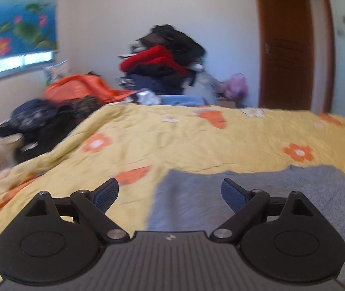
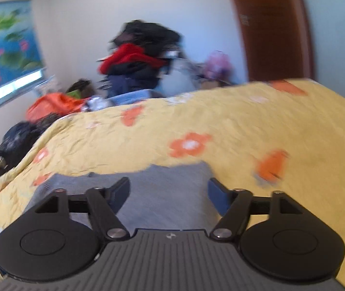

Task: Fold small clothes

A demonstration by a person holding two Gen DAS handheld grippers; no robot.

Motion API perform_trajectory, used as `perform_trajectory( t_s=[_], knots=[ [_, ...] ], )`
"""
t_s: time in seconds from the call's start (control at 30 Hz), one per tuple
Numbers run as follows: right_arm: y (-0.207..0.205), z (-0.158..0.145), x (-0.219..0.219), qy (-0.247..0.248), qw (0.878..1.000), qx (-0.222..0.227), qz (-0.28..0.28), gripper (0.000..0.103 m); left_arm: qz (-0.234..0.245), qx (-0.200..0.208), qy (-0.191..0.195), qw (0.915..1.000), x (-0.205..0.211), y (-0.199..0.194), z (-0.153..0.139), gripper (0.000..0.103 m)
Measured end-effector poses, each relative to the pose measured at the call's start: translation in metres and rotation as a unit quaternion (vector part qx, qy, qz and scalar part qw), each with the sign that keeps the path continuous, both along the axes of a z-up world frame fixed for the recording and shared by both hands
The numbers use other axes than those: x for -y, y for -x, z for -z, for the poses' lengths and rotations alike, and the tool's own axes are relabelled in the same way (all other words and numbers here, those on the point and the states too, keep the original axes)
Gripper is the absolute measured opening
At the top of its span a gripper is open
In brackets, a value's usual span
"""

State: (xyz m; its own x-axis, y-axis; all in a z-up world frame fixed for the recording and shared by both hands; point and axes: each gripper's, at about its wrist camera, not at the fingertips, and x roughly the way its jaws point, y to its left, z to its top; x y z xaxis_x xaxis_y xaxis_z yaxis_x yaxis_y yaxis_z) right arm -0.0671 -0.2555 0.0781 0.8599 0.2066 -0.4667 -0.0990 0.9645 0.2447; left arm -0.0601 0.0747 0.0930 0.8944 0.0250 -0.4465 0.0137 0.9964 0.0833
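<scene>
A grey knitted garment (image 1: 257, 206) lies flat on a bed covered by a yellow bedspread (image 1: 172, 140) printed with orange and white flowers. In the left wrist view the left hand-held gripper (image 1: 170, 191) hangs above the bed with its jaws spread wide and nothing between the blue pads; the garment's left edge runs below the gap, so one finger is over bare bedspread and the other over grey knit. In the right wrist view the right hand-held gripper (image 2: 168, 191) is likewise released, jaws wide apart and empty, and sits over the garment (image 2: 162, 189), whose far edge shows just past the fingers. Neither gripper touches the cloth as far as the blurred frames allow. Beyond the bed, against the white wall, stands a tall heap of clothes (image 1: 162, 58) in black, red and dark blue, with an orange cloth (image 1: 80, 87) and more dark clothing to its left. A blue blind with painted flowers (image 1: 17, 17) hangs over a window at the left, and a brown wooden door (image 1: 291, 43) stands at the right.
</scene>
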Motion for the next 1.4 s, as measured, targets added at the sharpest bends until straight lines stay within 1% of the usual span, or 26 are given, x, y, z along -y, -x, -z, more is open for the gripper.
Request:
perform_trajectory(
  t_s=[0.07, 0.13, 0.2, 0.27, 0.33, 0.4, 0.47, 0.53, 0.57, 0.6, 0.67, 0.7, 0.73, 0.83, 0.87, 0.9, 0.93, 1.03, 1.07, 1.1, 1.13, 1.17, 1.2, 1.27, 1.3, 1.4],
  knots=[
    [-0.039, 0.008, -0.024, 0.010, 1.000, -0.022, -0.019, 0.084, 0.036, -0.052, -0.009, 0.9980, 0.030, -0.039, 0.028, 0.093],
    [-0.070, 0.028, -0.041, 0.029, 0.998, -0.059, -0.023, 0.080, 0.039, -0.089, -0.030, 0.9948, 0.051, -0.061, 0.054, 0.092],
    [-0.087, 0.050, -0.051, 0.056, 0.994, -0.094, -0.013, 0.079, 0.040, -0.106, -0.035, 0.9930, 0.058, -0.069, 0.075, 0.093],
    [-0.083, 0.071, -0.054, 0.094, 0.991, -0.092, -0.012, 0.082, 0.033, -0.102, -0.007, 0.9942, 0.051, -0.066, 0.083, 0.094],
    [-0.074, 0.079, -0.049, 0.105, 0.992, -0.059, -0.021, 0.084, 0.031, -0.109, 0.027, 0.9931, 0.040, -0.066, 0.085, 0.095],
    [-0.074, 0.078, -0.043, 0.086, 0.994, -0.058, -0.017, 0.084, 0.031, -0.115, 0.041, 0.9920, 0.035, -0.069, 0.086, 0.098],
    [-0.077, 0.077, -0.049, 0.105, 0.992, -0.062, -0.020, 0.086, 0.030, -0.118, 0.046, 0.9915, 0.035, -0.071, 0.086, 0.101],
    [-0.082, 0.070, -0.052, 0.110, 0.991, -0.074, -0.021, 0.083, 0.029, -0.117, 0.048, 0.9915, 0.035, -0.070, 0.085, 0.101],
    [-0.083, 0.064, -0.050, 0.097, 0.992, -0.076, -0.013, 0.076, 0.028, -0.117, 0.049, 0.9915, 0.035, -0.069, 0.084, 0.101],
    [-0.081, 0.053, -0.045, 0.077, 0.995, -0.069, -0.001, 0.076, 0.028, -0.117, 0.050, 0.9915, 0.035, -0.069, 0.084, 0.101],
    [-0.080, 0.034, -0.040, 0.056, 0.998, -0.037, 0.012, 0.080, 0.028, -0.117, 0.052, 0.9914, 0.035, -0.070, 0.084, 0.101],
    [-0.086, 0.029, -0.041, 0.063, 0.998, -0.032, 0.008, 0.085, 0.028, -0.118, 0.052, 0.9913, 0.035, -0.070, 0.084, 0.101],
    [-0.093, 0.029, -0.044, 0.076, 0.996, -0.038, 0.005, 0.086, 0.028, -0.118, 0.053, 0.9912, 0.035, -0.071, 0.084, 0.101],
    [-0.117, 0.054, -0.047, 0.117, 0.990, -0.083, 0.000, 0.085, 0.029, -0.118, 0.056, 0.9910, 0.034, -0.071, 0.083, 0.101],
    [-0.123, 0.069, -0.046, 0.126, 0.986, -0.106, 0.002, 0.090, 0.030, -0.118, 0.057, 0.9909, 0.033, -0.071, 0.084, 0.101],
    [-0.119, 0.078, -0.042, 0.123, 0.989, -0.085, 0.000, 0.094, 0.030, -0.118, 0.058, 0.9909, 0.033, -0.071, 0.084, 0.101],
    [-0.117, 0.081, -0.038, 0.111, 0.990, -0.082, -0.001, 0.093, 0.030, -0.118, 0.059, 0.9908, 0.033, -0.071, 0.084, 0.101],
    [-0.121, 0.081, -0.040, 0.118, 0.989, -0.090, -0.007, 0.098, 0.031, -0.120, 0.063, 0.9903, 0.032, -0.072, 0.084, 0.102],
    [-0.123, 0.079, -0.041, 0.119, 0.988, -0.096, -0.009, 0.098, 0.030, -0.119, 0.061, 0.9905, 0.032, -0.071, 0.083, 0.102],
    [-0.125, 0.076, -0.042, 0.120, 0.987, -0.103, -0.006, 0.093, 0.028, -0.118, 0.056, 0.9911, 0.031, -0.069, 0.082, 0.102],
    [-0.124, 0.070, -0.043, 0.116, 0.987, -0.109, 0.003, 0.089, 0.021, -0.115, 0.050, 0.9919, 0.029, -0.064, 0.080, 0.102],
    [-0.121, 0.062, -0.044, 0.102, 0.989, -0.110, 0.012, 0.080, 0.012, -0.111, 0.042, 0.9929, 0.027, -0.055, 0.077, 0.102],
    [-0.117, 0.051, -0.047, 0.078, 0.992, -0.103, 0.004, 0.081, 0.004, -0.103, 0.036, 0.9940, 0.024, -0.043, 0.073, 0.102],
    [-0.110, 0.032, -0.062, 0.041, 0.995, -0.075, -0.047, 0.084, -0.002, -0.088, 0.028, 0.9957, 0.016, -0.017, 0.065, 0.102],
    [-0.110, 0.025, -0.076, 0.037, 0.994, -0.072, -0.079, 0.088, -0.004, -0.084, 0.027, 0.9961, 0.012, -0.007, 0.063, 0.102],
    [-0.124, 0.018, -0.130, 0.026, 0.980, -0.092, -0.174, 0.089, -0.013, -0.095, 0.026, 0.9950, 0.000, 0.012, 0.067, 0.102]
  ],
)
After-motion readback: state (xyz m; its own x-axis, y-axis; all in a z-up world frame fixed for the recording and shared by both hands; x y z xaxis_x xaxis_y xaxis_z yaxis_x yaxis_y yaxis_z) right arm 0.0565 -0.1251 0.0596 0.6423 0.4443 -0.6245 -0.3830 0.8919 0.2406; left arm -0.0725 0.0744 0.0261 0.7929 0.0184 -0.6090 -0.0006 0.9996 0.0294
